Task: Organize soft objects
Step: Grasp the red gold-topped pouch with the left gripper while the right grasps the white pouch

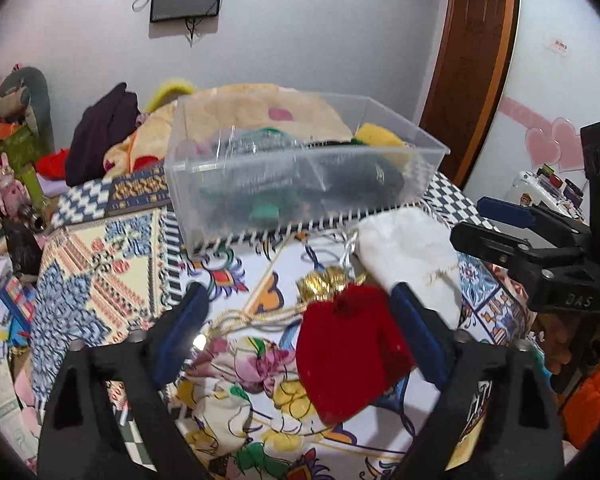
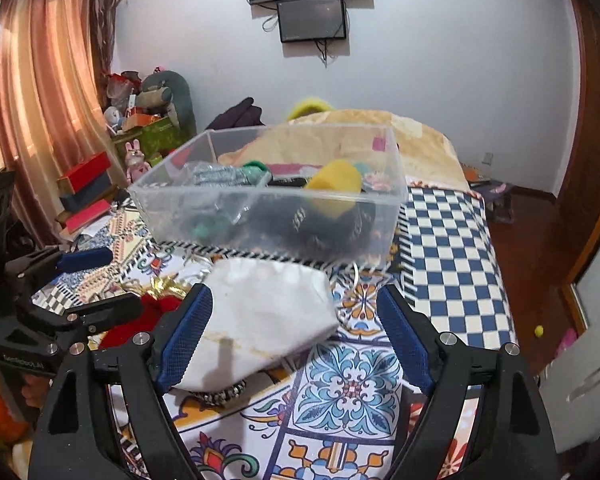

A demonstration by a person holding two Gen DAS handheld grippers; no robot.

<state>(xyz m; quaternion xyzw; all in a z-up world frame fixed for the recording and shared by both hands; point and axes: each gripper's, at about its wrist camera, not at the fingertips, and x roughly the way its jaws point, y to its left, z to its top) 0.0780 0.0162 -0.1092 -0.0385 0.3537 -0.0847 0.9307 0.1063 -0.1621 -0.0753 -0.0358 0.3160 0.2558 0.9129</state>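
On the patterned bedspread (image 2: 352, 392), near the front, two soft pouches lying side by side: red velvet pouch (image 1: 348, 352) with gold trim to the left, white cloth pouch (image 2: 268, 320) to the right, edges close or touching. Just beyond both, at the far side, clear plastic bin (image 2: 260, 216) already holding soft things, among them a yellow foam piece (image 2: 334, 180) and dark and green items. Left gripper (image 1: 296, 312) spread wide, empty, with the red pouch between its fingers but pressed toward the right-hand pad, leaving a broad gap on the left. Right gripper (image 2: 294, 316) likewise wide and empty, the white pouch overlapping its left pad and reaching only partway across the opening. White pouch's long axis running roughly left to right, across the gap between the fingers; red pouch's running near to far, drawstring end pointing away toward the bin. Each gripper nearest its own pouch. Probably a small sideways shift needed before closing: left gripper rightward, right gripper leftward. Then a short carry forward and up over the near bin wall.
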